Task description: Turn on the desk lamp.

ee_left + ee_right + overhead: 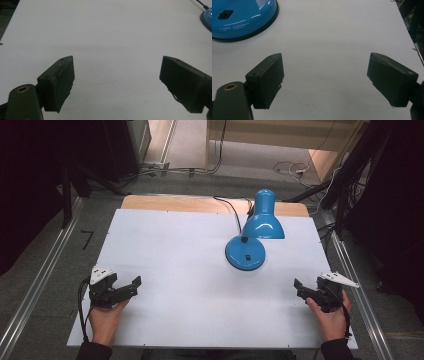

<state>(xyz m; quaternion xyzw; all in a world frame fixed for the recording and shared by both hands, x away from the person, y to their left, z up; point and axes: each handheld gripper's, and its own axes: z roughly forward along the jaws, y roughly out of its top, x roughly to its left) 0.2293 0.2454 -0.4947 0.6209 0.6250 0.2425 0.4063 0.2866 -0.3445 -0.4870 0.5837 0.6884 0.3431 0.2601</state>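
Standing at twelve o'clock, the blue desk lamp [251,237] faces the left gripper [131,287] and right gripper [301,290], both wide open, empty, nothing between.

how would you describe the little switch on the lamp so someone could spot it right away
Start at the white table and find the blue desk lamp right of its middle. Its shade leans over a round blue base. The switch is the small black rectangle on top of that base, the one dark mark on glossy blue.

Glossy blue lamp [248,240]; matt white tabletop [175,255].
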